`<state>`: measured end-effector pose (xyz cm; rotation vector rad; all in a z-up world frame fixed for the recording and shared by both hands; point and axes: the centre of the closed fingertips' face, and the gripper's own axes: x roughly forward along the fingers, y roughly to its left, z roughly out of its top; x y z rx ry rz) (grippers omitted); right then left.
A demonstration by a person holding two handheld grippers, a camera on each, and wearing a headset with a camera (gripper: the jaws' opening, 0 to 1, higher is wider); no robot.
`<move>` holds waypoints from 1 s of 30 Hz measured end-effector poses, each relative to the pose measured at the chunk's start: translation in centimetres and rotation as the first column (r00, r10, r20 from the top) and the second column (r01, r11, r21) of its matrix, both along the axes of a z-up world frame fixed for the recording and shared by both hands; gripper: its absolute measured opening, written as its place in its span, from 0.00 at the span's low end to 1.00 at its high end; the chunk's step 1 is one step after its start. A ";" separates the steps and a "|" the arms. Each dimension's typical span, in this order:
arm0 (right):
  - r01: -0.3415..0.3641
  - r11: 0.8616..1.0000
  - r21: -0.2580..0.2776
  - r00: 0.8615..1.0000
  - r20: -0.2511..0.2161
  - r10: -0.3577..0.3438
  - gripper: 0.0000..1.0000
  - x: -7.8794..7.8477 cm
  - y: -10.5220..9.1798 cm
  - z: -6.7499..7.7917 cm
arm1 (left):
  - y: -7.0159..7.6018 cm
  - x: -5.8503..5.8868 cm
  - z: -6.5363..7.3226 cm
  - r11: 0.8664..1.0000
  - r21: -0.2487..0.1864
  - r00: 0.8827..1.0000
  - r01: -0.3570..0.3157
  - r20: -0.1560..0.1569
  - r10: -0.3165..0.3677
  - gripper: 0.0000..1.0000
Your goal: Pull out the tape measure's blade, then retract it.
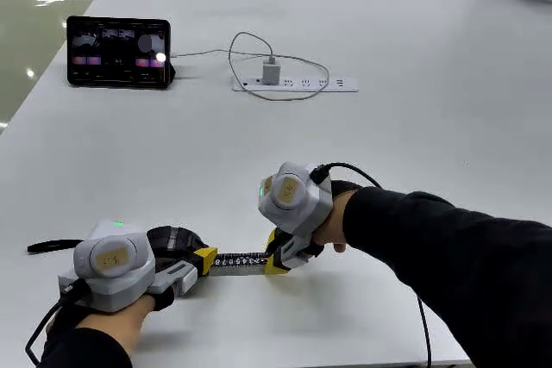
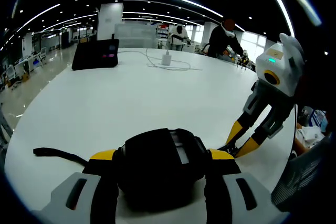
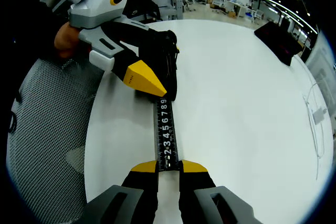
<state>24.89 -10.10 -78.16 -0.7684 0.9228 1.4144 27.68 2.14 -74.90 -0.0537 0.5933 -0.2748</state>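
The tape measure (image 2: 160,174), a black case, lies on the white table (image 1: 414,118) near its front edge, and the table's left edge is also not far from it. The left gripper (image 1: 191,256) is closed around this case, with one yellow-tipped finger on each side of it. A short part of the blade (image 3: 165,129) is out of the case and runs flat along the table to the right gripper (image 3: 168,169), which pinches the blade's end between its two yellow tips. A black strap (image 1: 52,246) lies on the table on the left side of the case. Beyond both grippers and to the right, the table is wide and bare. The tablet (image 1: 118,52), the power strip (image 1: 297,84) and its looped cable (image 1: 302,66) are well apart from the work, near the far side. The left hand (image 1: 121,321) comes from the lower left and keeps its gripper almost flat, pointing to the right. The right arm, in a dark sleeve (image 1: 448,247), comes from the right, and its gripper tilts downward to the blade.
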 end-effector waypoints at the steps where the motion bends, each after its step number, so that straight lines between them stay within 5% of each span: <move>1: 0.000 1.000 0.000 1.000 0.001 0.000 0.11 0.0 0.0 0.0 | 0.0 0.0 0.0 1.000 0.000 1.000 0.000 0.000 0.000 0.62; 30: 0.006 1.000 0.010 1.000 -0.004 -0.006 0.11 0.0 1.2 0.0 | 0.0 0.0 0.1 1.000 0.002 1.000 0.002 0.000 -0.002 0.62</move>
